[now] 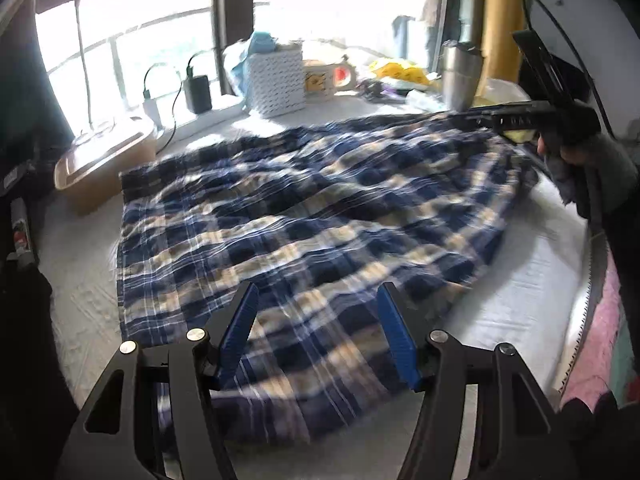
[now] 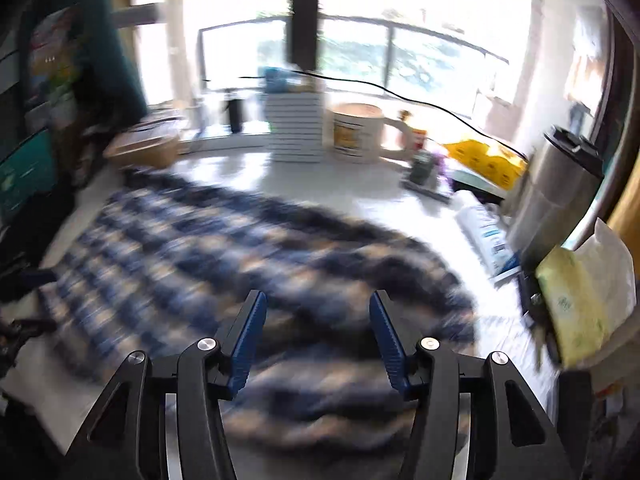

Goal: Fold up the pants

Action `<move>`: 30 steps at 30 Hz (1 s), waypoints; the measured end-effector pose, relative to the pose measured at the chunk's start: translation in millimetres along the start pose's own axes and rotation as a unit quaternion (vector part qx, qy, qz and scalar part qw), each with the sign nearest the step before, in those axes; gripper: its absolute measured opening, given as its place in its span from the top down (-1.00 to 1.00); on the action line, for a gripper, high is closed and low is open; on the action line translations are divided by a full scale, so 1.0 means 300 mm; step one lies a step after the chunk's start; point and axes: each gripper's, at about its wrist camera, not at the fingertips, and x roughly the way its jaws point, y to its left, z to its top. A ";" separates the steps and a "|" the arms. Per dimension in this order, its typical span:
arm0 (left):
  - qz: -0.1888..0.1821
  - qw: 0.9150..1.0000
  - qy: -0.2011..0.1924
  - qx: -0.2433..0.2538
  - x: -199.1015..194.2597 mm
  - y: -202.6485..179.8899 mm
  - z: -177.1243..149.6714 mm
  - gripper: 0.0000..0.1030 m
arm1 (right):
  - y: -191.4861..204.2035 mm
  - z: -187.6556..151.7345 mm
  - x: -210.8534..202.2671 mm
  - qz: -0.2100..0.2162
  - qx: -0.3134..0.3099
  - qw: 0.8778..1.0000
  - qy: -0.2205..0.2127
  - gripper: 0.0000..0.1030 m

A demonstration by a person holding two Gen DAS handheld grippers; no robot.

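Note:
Blue, navy and cream plaid pants (image 1: 304, 216) lie spread and wrinkled on a white table (image 1: 520, 304). My left gripper (image 1: 316, 300) is open, its blue pads just above the near edge of the pants, holding nothing. My right gripper (image 2: 318, 308) is open over the pants (image 2: 224, 256) in its own blurred view, holding nothing. In the left wrist view the right gripper (image 1: 472, 114) shows at the far right edge of the pants, held by a hand; its jaws are not readable there.
Along the window side stand a white patterned box (image 1: 276, 80), a mug (image 1: 324, 80), a steel tumbler (image 1: 460, 76), a yellow packet (image 1: 400, 70), chargers (image 1: 198, 92) and a tan tray (image 1: 104, 160). A white bottle (image 2: 484, 232) and a bag (image 2: 580, 288) lie at the right.

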 end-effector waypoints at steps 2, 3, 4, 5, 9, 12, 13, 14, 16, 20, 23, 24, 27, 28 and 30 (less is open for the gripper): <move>0.003 1.000 0.021 -0.010 0.051 0.014 -0.004 -0.19 | -0.047 0.028 0.073 0.008 0.023 0.999 0.025 -0.10; 0.001 1.000 0.028 -0.012 0.067 0.019 -0.009 -0.19 | -0.064 0.031 0.117 0.012 0.033 0.999 0.042 -0.10; -0.002 0.999 0.035 -0.014 0.085 0.026 -0.017 -0.19 | -0.072 0.026 0.156 0.013 0.036 0.998 0.058 -0.10; -0.003 0.999 0.037 -0.016 0.091 0.029 -0.028 -0.20 | -0.072 0.015 0.188 0.010 0.039 0.997 0.073 -0.09; -0.011 0.999 0.037 -0.023 0.092 0.042 -0.033 -0.20 | -0.043 -0.010 0.228 -0.016 0.020 0.997 0.075 -0.09; -0.003 0.999 0.027 -0.027 0.065 0.052 -0.030 -0.20 | -0.060 -0.013 0.207 -0.014 0.046 0.997 0.066 -0.09; -0.001 0.999 0.020 -0.029 0.052 0.061 -0.026 -0.20 | -0.061 -0.015 0.183 -0.016 0.051 0.997 0.054 -0.10; 0.001 0.999 0.009 -0.034 0.028 0.076 -0.023 -0.20 | -0.056 -0.019 0.150 -0.018 0.055 0.998 0.040 -0.10; 0.009 0.999 -0.008 -0.045 -0.009 0.100 -0.023 -0.20 | -0.056 -0.037 0.068 -0.019 0.064 0.998 0.010 -0.11; 0.036 0.994 -0.045 -0.094 -0.079 0.184 -0.026 -0.20 | -0.077 -0.090 -0.069 -0.026 0.099 0.994 -0.028 -0.31; 0.052 0.988 -0.061 -0.128 -0.105 0.237 -0.040 -0.20 | -0.088 -0.157 -0.156 -0.038 0.127 0.990 -0.044 -0.34; 0.059 0.986 -0.066 -0.141 -0.117 0.260 -0.051 -0.20 | -0.091 -0.191 -0.184 -0.041 0.140 0.988 -0.048 -0.34; 0.069 0.982 -0.073 -0.161 -0.130 0.303 -0.072 -0.20 | -0.101 -0.268 -0.234 -0.036 0.181 0.981 -0.054 -0.36; 0.072 0.980 -0.073 -0.168 -0.136 0.317 -0.082 -0.20 | -0.101 -0.289 -0.253 -0.035 0.191 0.980 -0.054 -0.36; 0.076 0.979 -0.074 -0.172 -0.146 0.330 -0.095 -0.21 | -0.106 -0.333 -0.265 -0.032 0.215 0.975 -0.050 -0.37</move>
